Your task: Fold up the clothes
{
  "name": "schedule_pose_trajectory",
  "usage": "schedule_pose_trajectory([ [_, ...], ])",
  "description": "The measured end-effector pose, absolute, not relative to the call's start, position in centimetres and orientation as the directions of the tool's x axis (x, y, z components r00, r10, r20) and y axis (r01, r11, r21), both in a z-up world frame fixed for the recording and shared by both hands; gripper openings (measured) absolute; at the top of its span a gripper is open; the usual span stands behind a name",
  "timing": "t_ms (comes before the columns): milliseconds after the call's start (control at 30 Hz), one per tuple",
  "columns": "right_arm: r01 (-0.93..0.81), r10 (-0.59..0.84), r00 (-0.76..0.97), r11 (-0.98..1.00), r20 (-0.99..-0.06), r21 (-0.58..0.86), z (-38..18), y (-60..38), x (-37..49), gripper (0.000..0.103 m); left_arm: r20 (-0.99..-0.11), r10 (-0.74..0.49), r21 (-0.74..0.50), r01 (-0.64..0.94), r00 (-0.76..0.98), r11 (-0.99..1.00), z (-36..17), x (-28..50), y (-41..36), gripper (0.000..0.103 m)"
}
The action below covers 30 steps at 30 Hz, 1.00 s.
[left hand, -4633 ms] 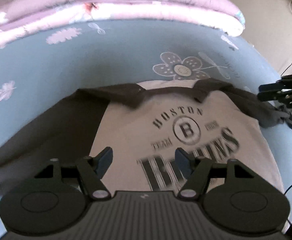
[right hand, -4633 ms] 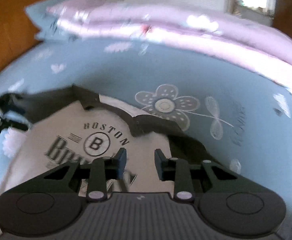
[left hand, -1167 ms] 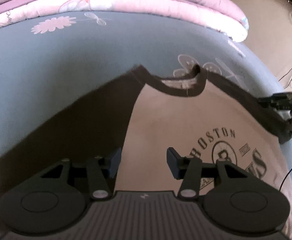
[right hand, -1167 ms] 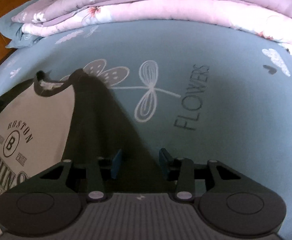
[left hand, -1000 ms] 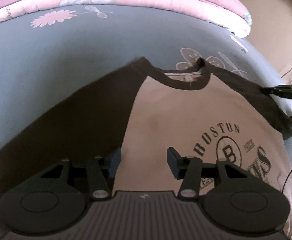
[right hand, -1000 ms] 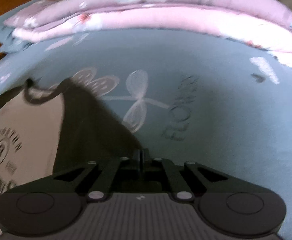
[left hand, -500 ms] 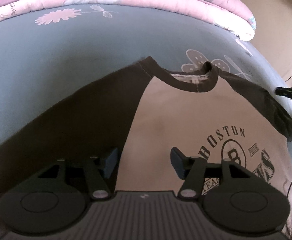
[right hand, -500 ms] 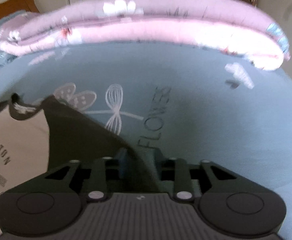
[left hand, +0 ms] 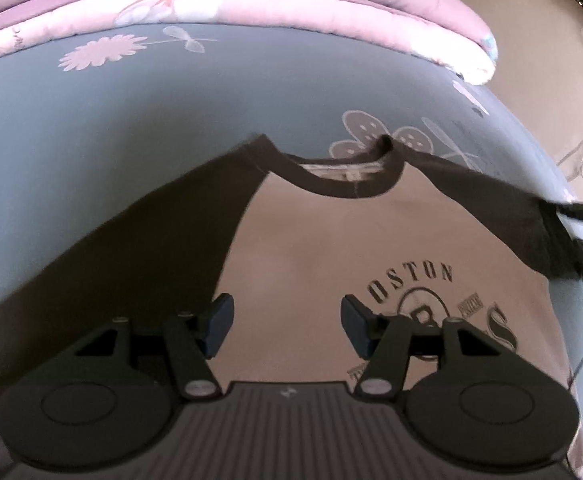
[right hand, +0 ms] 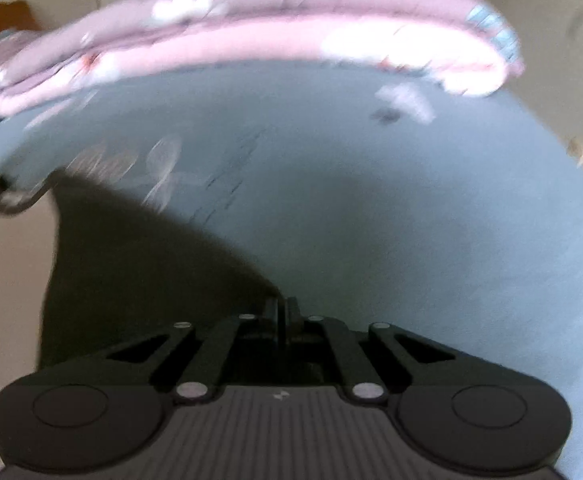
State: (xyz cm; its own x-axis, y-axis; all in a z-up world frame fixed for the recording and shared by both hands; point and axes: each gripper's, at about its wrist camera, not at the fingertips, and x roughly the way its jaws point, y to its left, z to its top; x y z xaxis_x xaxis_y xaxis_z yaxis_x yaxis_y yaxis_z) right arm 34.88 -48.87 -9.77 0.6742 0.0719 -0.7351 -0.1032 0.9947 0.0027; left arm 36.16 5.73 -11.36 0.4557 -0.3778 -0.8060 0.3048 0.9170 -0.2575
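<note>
Pinching shirt [right hand: 131, 264] sleeve; right gripper [right hand: 282, 312]

The matte black plastic left gripper [left hand: 287, 322] has dark blue pads. Round discs flank its ribbed grey housing. Silver screws pin the linkage arms on the matching black right gripper [right hand: 282, 312]

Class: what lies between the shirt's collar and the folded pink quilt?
Only bare blue bedsheet with printed flowers separates the collar from the quilt, seen in the left wrist view.
</note>
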Motion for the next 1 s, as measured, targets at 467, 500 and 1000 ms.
schedule_pose_trajectory([
  [467, -0.072, 0.041, 0.73, 0.997, -0.682, -0.017, -7.5, -45.9, 31.8, 0.022, -0.819, -0.396, -0.276, 0.32, 0.415, 0.906, -11.2, 32.8, 4.8, 0.063],
  [500, -0.105, 0.088, 0.724, 0.994, -0.684, 0.017, -7.3, -45.3, 31.1, 0.022, -0.816, -0.403, -0.279, 0.328, 0.413, 0.902, -11.1, 32.2, 4.6, 0.064],
  [1000, -0.175, 0.208, 0.601, 0.976, -0.772, 0.127, -8.3, -37.9, 28.2, 0.031, -0.84, -0.379, -0.292, 0.265, 0.387, 0.919, -12.3, 26.1, 4.5, 0.064],
])
